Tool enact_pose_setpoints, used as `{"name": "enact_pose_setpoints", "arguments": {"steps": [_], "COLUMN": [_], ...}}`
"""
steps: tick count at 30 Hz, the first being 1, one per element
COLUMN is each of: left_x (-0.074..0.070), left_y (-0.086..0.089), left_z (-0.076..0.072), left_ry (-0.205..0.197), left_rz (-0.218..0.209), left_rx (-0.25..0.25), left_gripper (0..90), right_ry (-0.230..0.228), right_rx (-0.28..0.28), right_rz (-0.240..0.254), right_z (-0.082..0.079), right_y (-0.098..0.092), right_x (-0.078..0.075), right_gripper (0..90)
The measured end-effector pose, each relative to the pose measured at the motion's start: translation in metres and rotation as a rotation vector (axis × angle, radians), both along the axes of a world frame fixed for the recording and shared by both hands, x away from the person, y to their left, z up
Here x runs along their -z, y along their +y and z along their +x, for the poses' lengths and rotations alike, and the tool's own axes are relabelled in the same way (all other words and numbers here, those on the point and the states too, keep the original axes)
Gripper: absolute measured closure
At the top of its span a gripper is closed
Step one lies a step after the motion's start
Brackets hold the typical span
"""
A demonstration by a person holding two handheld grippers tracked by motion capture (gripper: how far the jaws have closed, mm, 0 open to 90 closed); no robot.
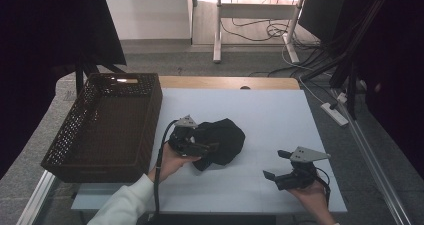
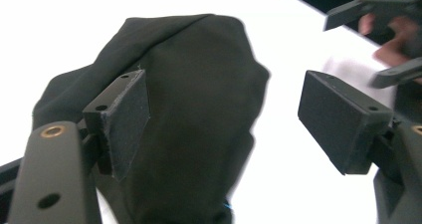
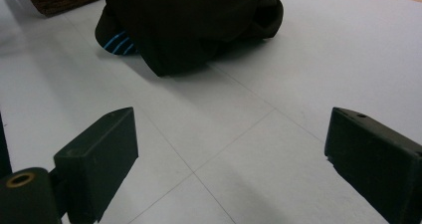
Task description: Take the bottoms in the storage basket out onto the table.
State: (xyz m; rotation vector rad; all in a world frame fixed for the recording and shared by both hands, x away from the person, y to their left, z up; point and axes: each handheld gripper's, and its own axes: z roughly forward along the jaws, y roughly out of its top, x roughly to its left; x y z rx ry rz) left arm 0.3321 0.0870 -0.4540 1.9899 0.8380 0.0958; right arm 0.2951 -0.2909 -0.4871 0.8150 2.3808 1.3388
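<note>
On the pale grey table [image 1: 280,120], beside the dark woven basket [image 1: 107,125], lies a crumpled black cloth bundle [image 1: 222,140]. My left gripper [image 2: 224,119] gapes over it, not pinching; my right gripper [image 3: 229,159] waits wide. Next I judge: close, then lift basketward.

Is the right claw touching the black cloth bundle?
Apart. The right gripper view shows bare table between the right claw and the black cloth bundle.

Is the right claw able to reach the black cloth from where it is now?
Probably yes. The right claw stands open and apart from the black cloth, with bare white table between them. The left claw is at the cloth's other side, so it should not block the way.
</note>
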Motion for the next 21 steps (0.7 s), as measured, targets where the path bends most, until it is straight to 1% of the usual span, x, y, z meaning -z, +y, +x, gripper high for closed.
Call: {"name": "enact_pose_setpoints", "arguments": {"steps": [3, 6, 9, 10, 15, 17, 21], "left_x": [-0.009, -0.016, -0.022, -0.024, -0.031, -0.033, -0.038], "left_y": [0.004, 0.010, 0.016, 0.018, 0.033, 0.038, 0.052], "left_z": [-0.009, -0.017, -0.025, -0.028, -0.042, -0.048, -0.061], "left_ry": [-0.012, -0.018, -0.042, -0.056, -0.071, -0.087, -0.109], "left_rz": [0.006, -0.001, 0.016, 0.030, 0.034, 0.055, 0.044], "left_rx": [0.004, 0.000, -0.017, -0.028, -0.053, -0.078, -0.095], "left_gripper": [21.3, 21.0, 20.7, 20.5, 20.2, 19.6, 19.6], "right_ry": [-0.006, -0.011, -0.014, -0.015, -0.025, -0.023, -0.020], "right_rx": [0.006, 0.012, 0.011, 0.010, 0.015, 0.014, 0.015], "right_rz": [0.007, 0.004, -0.002, 0.000, 0.007, 0.011, 0.009], "right_z": [-0.002, -0.002, -0.003, -0.003, -0.005, -0.005, -0.004], "right_y": [-0.001, -0.001, 0.000, 0.000, 0.000, -0.001, -0.001], "right_x": [-0.002, -0.003, -0.003, -0.004, -0.007, -0.006, -0.005], "right_gripper": [6.5, 6.5, 6.5, 6.5, 6.5, 6.5, 6.5]}}
